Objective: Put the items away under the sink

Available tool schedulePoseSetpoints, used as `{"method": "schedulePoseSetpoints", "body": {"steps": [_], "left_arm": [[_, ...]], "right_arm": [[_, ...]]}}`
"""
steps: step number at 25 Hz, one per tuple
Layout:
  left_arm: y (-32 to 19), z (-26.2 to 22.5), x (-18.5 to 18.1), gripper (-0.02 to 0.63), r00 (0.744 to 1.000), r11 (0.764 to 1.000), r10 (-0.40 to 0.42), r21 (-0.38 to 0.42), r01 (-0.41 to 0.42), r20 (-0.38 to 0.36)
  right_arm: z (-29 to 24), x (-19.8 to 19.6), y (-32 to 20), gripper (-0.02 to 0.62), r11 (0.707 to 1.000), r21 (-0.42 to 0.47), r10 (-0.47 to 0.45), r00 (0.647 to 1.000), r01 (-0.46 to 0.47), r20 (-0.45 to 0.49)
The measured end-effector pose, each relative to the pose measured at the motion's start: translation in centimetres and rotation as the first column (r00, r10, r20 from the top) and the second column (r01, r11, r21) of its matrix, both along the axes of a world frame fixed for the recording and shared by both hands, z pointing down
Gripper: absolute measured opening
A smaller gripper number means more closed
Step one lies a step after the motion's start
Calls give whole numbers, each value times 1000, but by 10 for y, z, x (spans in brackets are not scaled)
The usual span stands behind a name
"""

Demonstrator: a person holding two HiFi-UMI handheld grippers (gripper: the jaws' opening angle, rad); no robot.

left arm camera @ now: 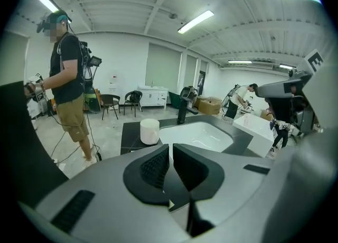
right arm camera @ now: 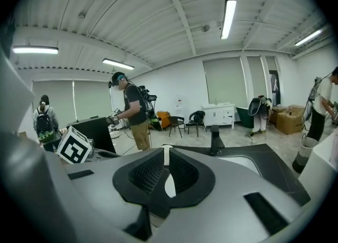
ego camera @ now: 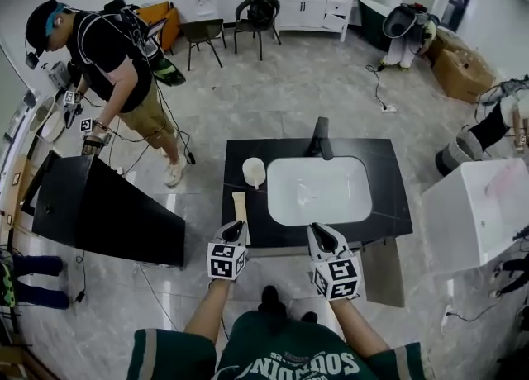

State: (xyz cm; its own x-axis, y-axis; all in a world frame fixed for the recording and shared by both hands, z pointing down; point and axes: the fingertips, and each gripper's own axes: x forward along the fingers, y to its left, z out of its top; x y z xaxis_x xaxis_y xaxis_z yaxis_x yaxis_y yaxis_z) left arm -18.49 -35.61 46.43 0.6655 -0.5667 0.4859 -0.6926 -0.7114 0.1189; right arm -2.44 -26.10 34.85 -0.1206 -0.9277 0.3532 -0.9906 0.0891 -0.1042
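Note:
A black countertop (ego camera: 388, 205) holds a white sink basin (ego camera: 318, 191) with a black faucet (ego camera: 321, 137) behind it. A white cylindrical cup (ego camera: 254, 169) stands on the counter left of the basin, and a pale beige flat item (ego camera: 240, 206) lies by the counter's left front edge. My left gripper (ego camera: 238, 225) hovers at the counter's front edge near the beige item, jaws shut and holding nothing. My right gripper (ego camera: 316, 228) sits at the front edge before the basin, also shut and empty. The left gripper view looks over its jaws (left arm camera: 170, 149) at the cup (left arm camera: 149, 131) and basin (left arm camera: 198, 133).
To the left, another person (ego camera: 116, 64) with grippers stands beside a black slanted table (ego camera: 99, 205). A white cabinet (ego camera: 475, 213) stands close on the right. Chairs (ego camera: 202, 35) and a white vanity (ego camera: 312, 2) line the far wall. Cables lie on the floor.

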Motion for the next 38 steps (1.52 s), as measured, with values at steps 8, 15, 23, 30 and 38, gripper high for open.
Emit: {"method": "schedulePoseSetpoints", "body": {"steps": [8, 15, 23, 30, 38], "left_arm": [[-38, 65, -6, 111, 997, 993, -6, -120, 15, 75], [-48, 119, -8, 132, 990, 975, -2, -220, 33, 138], [-56, 164, -7, 124, 974, 964, 4, -261, 56, 225], [-61, 163, -5, 50, 976, 970, -8, -237, 60, 217], [-51, 130, 6, 18, 989, 985, 10, -174, 16, 148]], "right_arm": [[16, 3, -7, 44, 998, -45, 52, 999, -52, -12], [28, 12, 3, 44, 992, -89, 91, 995, -93, -31], [47, 20, 24, 44, 978, -157, 135, 991, -137, -27], [53, 30, 31, 44, 972, -173, 159, 987, -161, -25], [54, 29, 32, 44, 971, -163, 177, 984, -175, -1]]}}
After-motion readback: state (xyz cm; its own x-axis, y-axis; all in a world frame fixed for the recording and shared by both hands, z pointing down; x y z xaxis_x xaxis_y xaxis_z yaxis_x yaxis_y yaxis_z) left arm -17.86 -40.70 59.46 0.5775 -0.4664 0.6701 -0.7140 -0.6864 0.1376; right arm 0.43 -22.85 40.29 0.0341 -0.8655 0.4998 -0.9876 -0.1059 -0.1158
